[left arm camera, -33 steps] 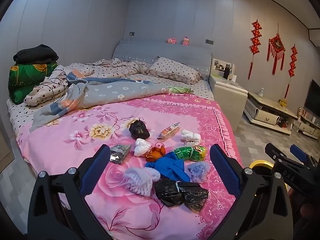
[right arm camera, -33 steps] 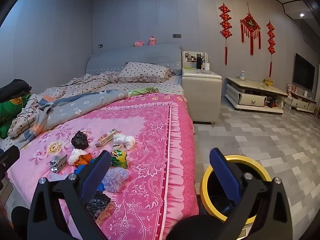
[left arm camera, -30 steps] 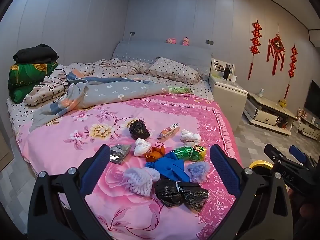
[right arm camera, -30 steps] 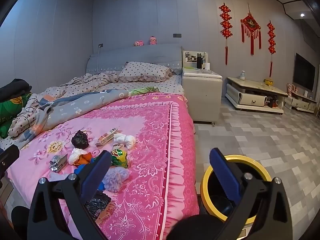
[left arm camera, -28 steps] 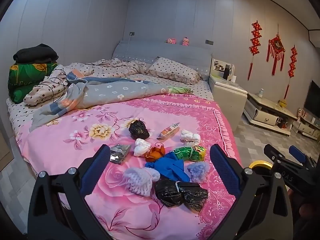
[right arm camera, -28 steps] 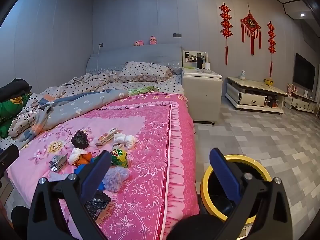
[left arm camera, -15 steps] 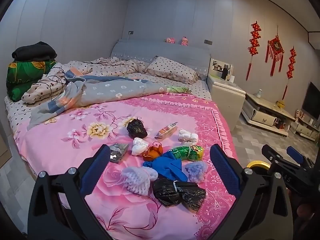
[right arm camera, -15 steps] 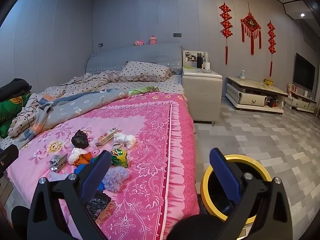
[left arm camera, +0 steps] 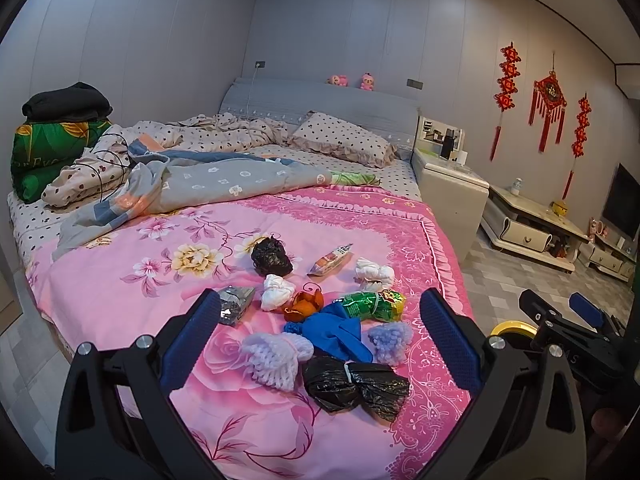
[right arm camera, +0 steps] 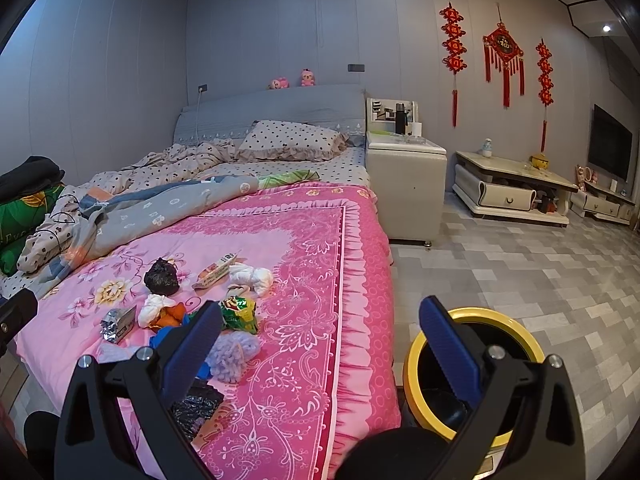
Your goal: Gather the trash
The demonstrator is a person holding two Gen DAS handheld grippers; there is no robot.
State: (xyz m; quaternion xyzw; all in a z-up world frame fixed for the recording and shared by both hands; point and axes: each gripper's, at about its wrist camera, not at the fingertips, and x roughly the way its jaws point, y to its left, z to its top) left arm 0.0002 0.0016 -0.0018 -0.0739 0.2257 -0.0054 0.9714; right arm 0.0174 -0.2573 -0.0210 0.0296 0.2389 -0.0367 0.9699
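Left tool (left arm camera: 320,336): fingers spread wide, nothing between them; hovers above the near end of the bed (left arm camera: 120,300), aimed at the trash.
Right tool (right arm camera: 320,338): fingers spread wide, empty; held over the bed's right edge, with the bin (right arm camera: 472,372) below its right finger.
Trash: a loose cluster on the pink quilt at the near end of the bed, none collected as far as shown.
Black bag (left arm camera: 354,386): nearest piece in the cluster, tied at the middle. Judged light, soft, slick; take it at the knot.
Blue rag (left arm camera: 334,330): just beyond the black bag, limp cloth; pinch a raised fold.
Lilac puffs (left arm camera: 276,356): either side of the rag, fluffy, will compress; grip through the centre.
Green wrapper (left arm camera: 374,306): beyond the rag, crinkly foil, likely slippery.
Bin: on the floor just beside the bed's right edge, yellow rim, open top.
Risk: quilt may be caught along with soft items.
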